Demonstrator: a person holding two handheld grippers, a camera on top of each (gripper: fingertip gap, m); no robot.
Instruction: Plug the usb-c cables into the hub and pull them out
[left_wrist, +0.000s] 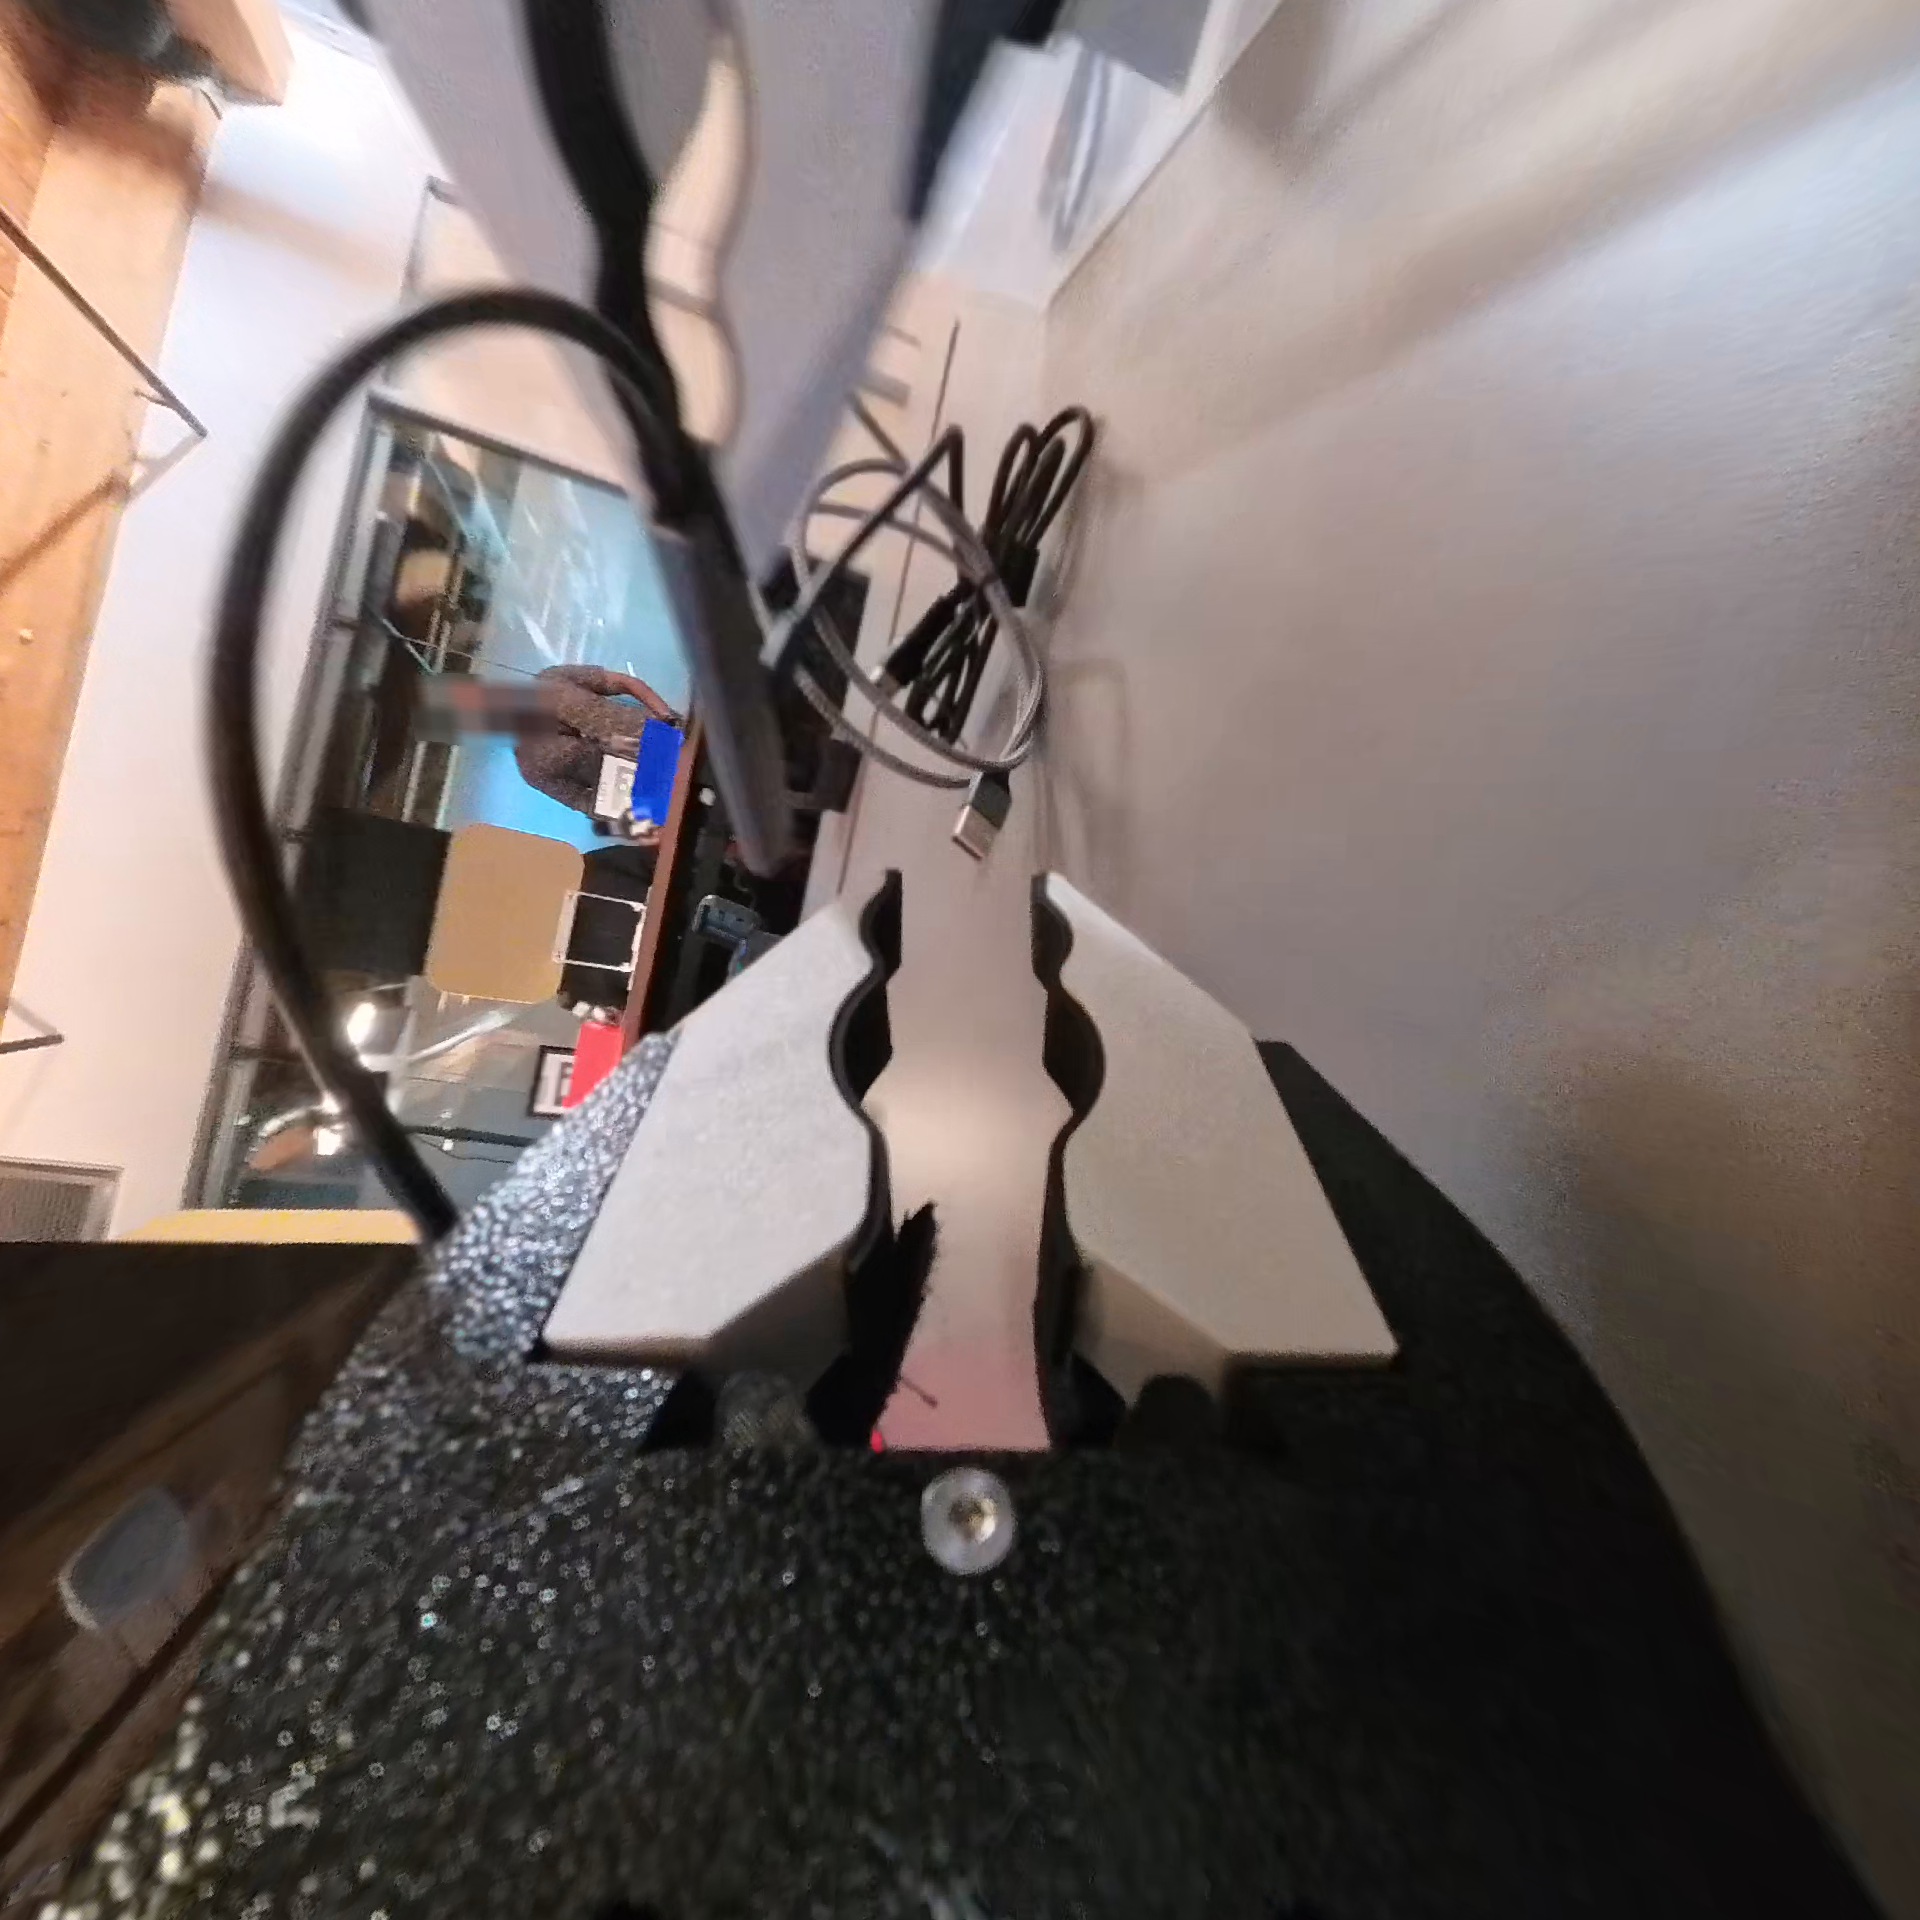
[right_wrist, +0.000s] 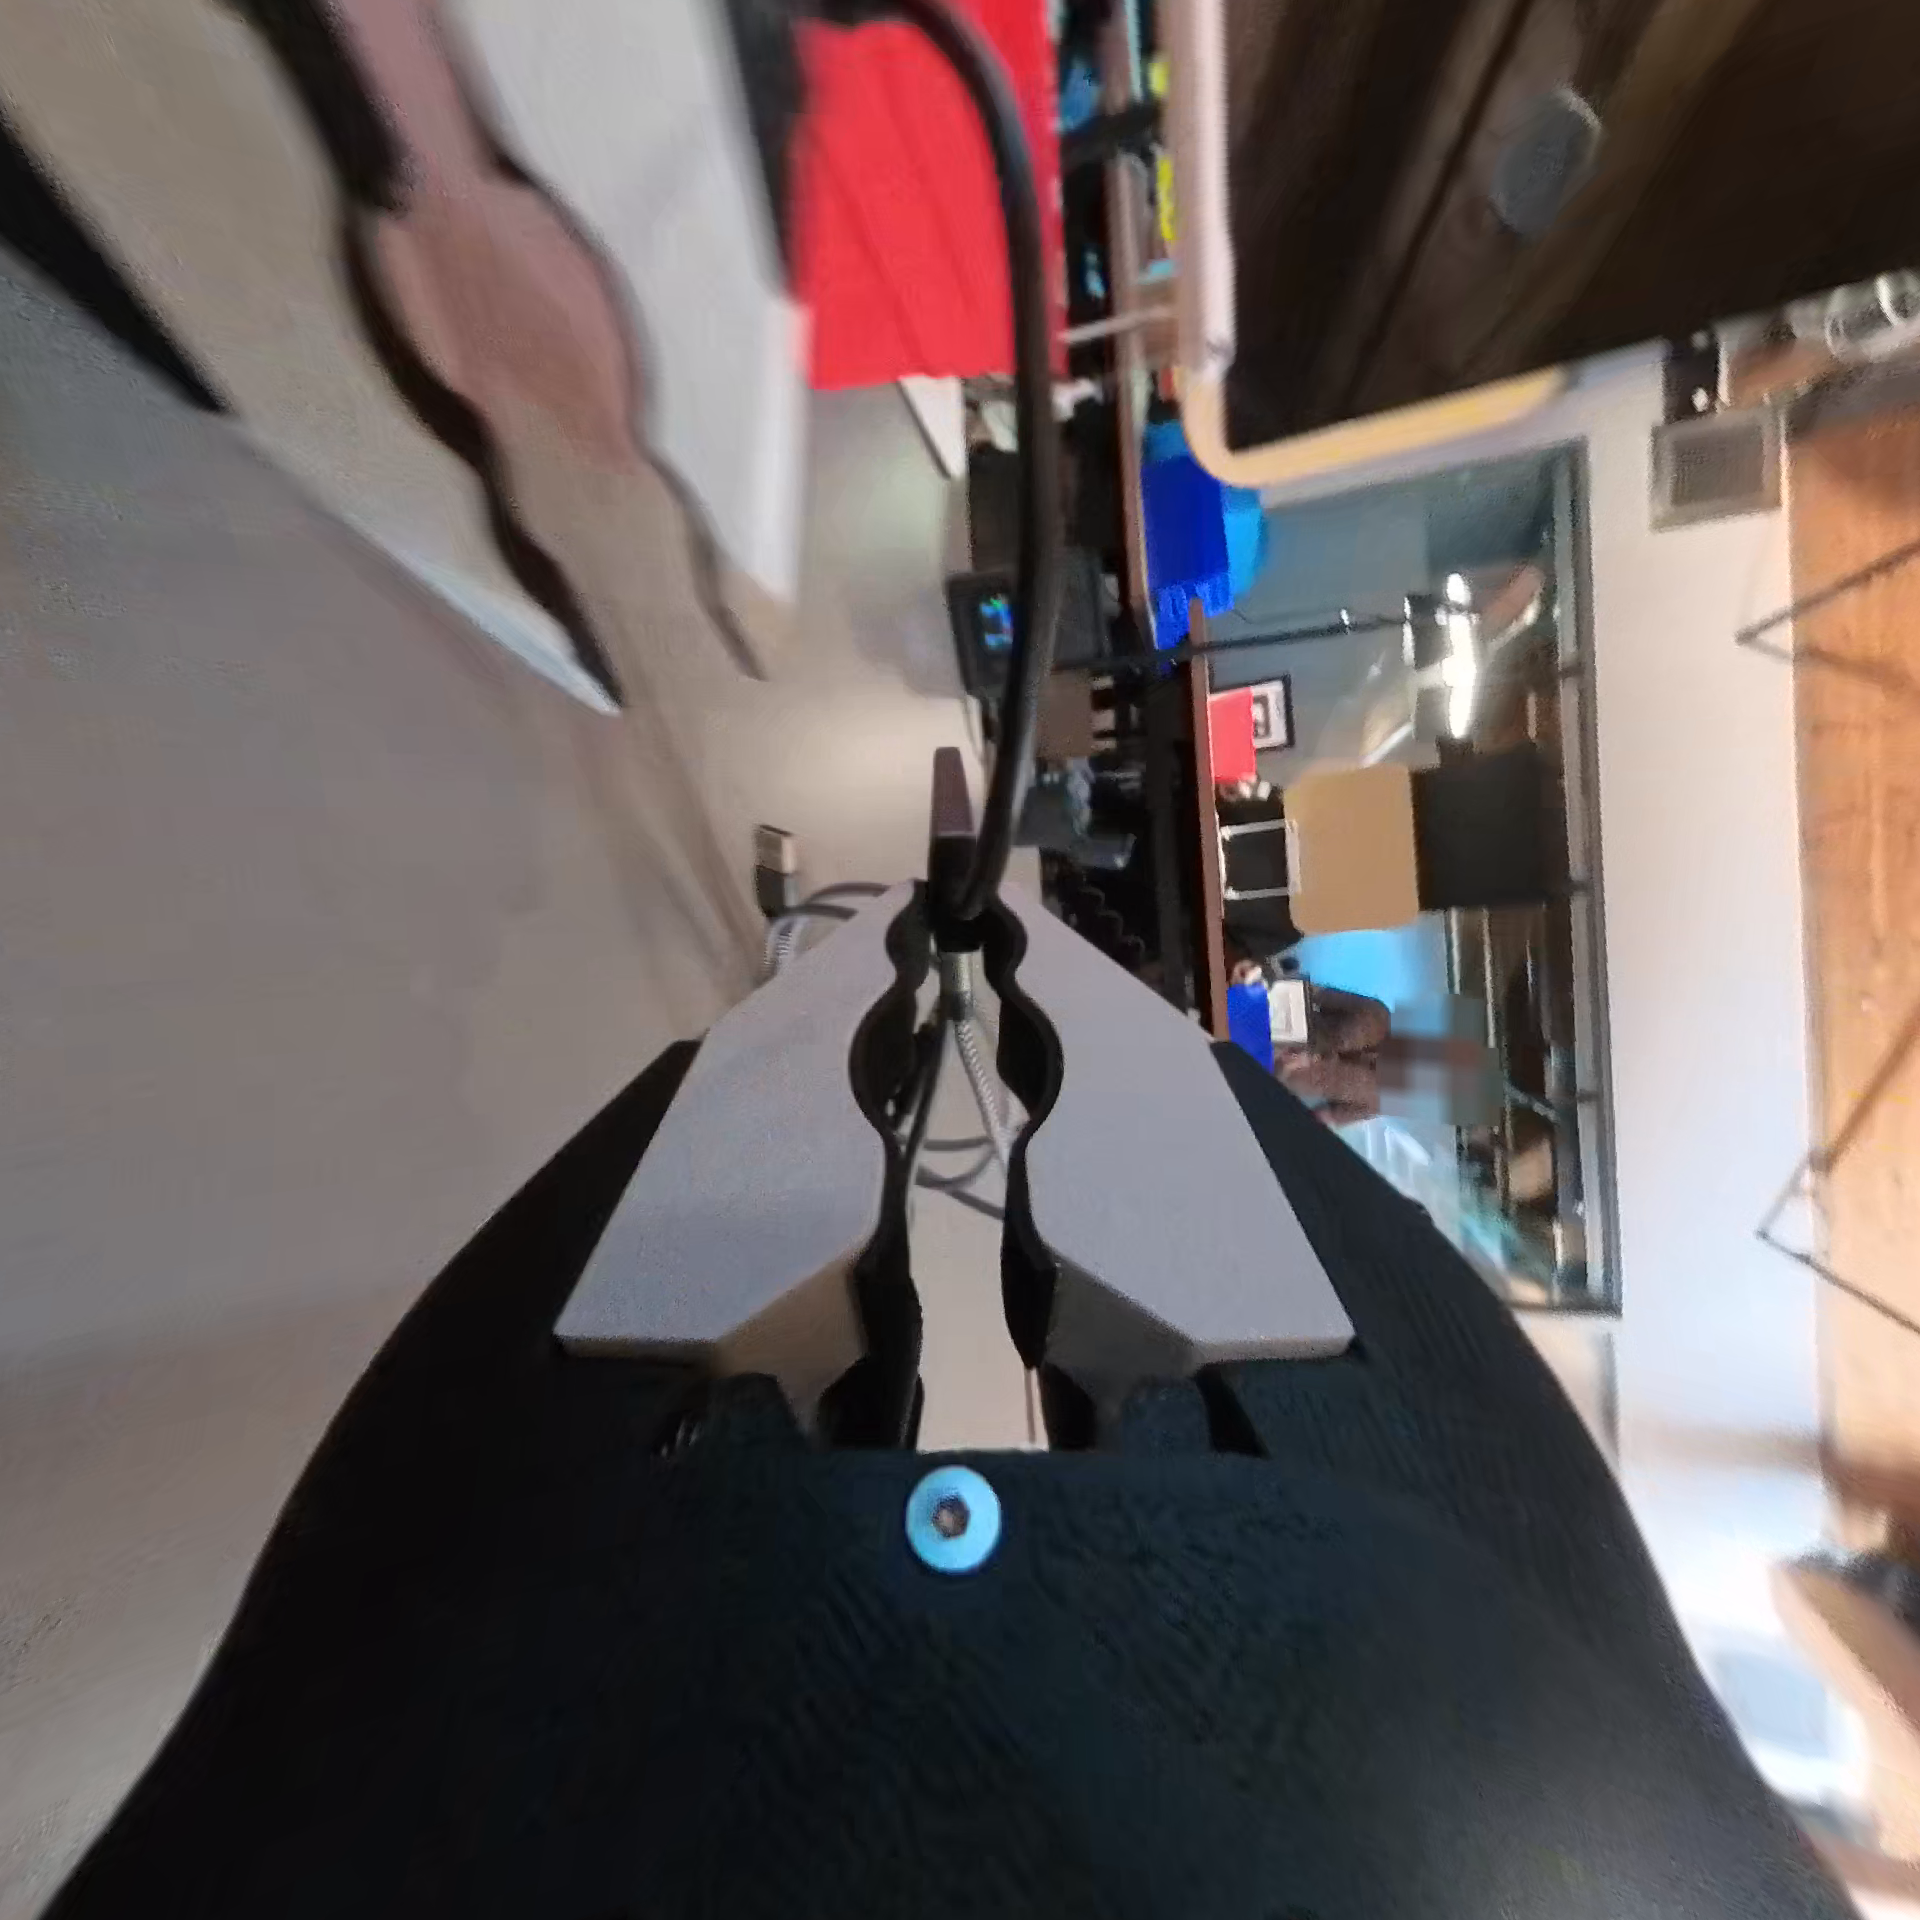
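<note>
Right gripper, its grey scalloped fingers nearly closed at centre frame of its own wrist view, pinches the strain-relief end of a black round cable that loops up toward the top edge. Just beyond its tips stands a slim dark-grey metal hub, edge-on and lifted off the pale grey tabletop. In the left wrist view, the left gripper stands moderately open and empty at centre frame, with bare table showing between its fingers. The same hub hangs at centre left, its black cable curving round the left side. Ahead, upper centre, lie a braided silver cable with a silver flat plug and a coiled black cable bundle, both unplugged on the table. Judging by this, the work sits at its opening step: hub secured, no lead yet inserted. Next, the empty gripper would need to take one plug squarely and align it with a port. No brand marks or writing are readable; both views are blurred.
</note>
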